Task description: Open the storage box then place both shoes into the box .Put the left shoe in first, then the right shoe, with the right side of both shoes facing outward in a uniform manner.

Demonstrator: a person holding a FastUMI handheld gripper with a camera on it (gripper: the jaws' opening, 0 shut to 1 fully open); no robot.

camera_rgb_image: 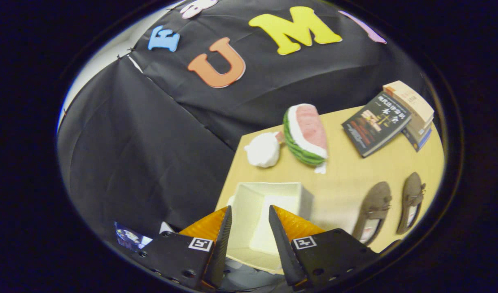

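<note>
Here your claw (250, 215) hangs released above the desk (346, 179), its fingers (222, 240) parted with nothing gripped, tilted over the open storage box (269, 199), whose white interior shows between them. Beyond the box, from left to right, sit a white plush toy (264, 149), a watermelon-slice plush (306, 134), a dark book (376, 123) and a stack of books (413, 112). Nearer you, right of the box, two brown shoes (389, 207) lie side by side on the desk, well apart from the fingers.
</note>
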